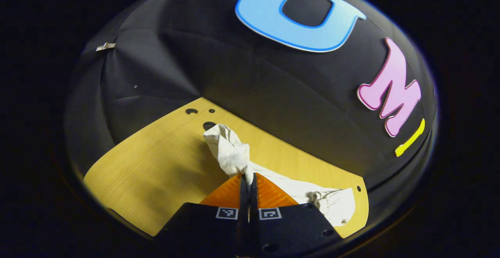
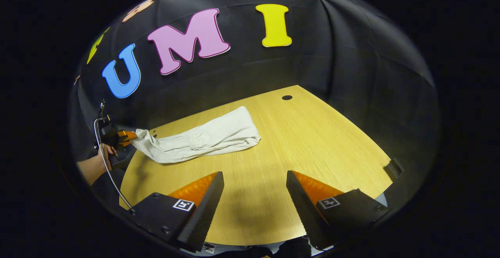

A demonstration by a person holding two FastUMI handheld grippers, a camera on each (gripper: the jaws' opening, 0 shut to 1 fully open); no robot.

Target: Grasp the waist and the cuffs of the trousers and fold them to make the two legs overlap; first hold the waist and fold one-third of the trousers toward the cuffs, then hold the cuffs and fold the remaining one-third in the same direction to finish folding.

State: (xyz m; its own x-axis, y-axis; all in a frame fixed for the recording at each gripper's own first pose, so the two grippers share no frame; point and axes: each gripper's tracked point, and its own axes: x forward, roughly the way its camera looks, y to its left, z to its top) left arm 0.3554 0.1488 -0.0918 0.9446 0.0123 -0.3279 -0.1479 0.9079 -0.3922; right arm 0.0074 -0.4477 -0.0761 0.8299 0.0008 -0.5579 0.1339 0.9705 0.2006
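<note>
White trousers (image 2: 207, 137) lie in a long bundle across the far left part of the wooden table (image 2: 297, 144). In the left gripper view my left gripper (image 1: 247, 176) is shut on a bunched end of the trousers (image 1: 234, 154), lifting that end off the table while the rest trails right. The right gripper view shows this left gripper (image 2: 127, 136) at the table's left edge, held by a hand (image 2: 93, 168), pinching the cloth's left end. My right gripper (image 2: 254, 189) stands open above bare table, nearer than the trousers, with nothing between its fingers.
The black cloth booth wall (image 2: 332, 54) closes in behind and beside the table. Small round holes (image 2: 287, 97) sit in the tabletop near the far edge. A cable (image 2: 107, 168) runs down from the left gripper. Bare wood stretches to the right of the trousers.
</note>
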